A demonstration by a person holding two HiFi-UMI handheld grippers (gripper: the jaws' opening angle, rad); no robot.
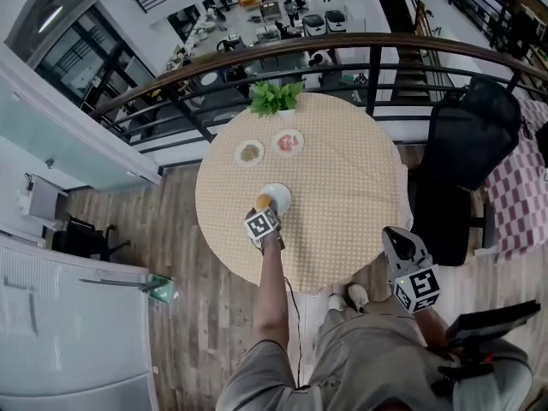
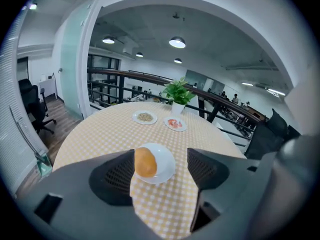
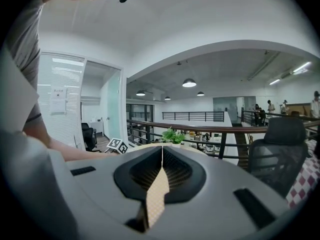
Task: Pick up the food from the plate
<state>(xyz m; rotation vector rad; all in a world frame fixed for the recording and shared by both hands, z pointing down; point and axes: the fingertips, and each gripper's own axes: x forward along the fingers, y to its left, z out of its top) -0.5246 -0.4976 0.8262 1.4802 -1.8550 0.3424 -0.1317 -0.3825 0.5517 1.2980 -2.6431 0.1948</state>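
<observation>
Bread roll [image 2: 146, 162] sits on white plate [image 2: 167, 170] just ahead of left gripper [image 2: 161, 156], jaws wide apart and empty.
Roll looks light and soft, likely to dent: best pinched gently across its middle. Right gripper [image 3: 161, 154] hangs closed on nothing.

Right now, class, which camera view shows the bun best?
The left gripper view: the bun sits large and sharp on its plate. The head view shows it as a small orange spot from above. The right gripper view does not show it.
</observation>
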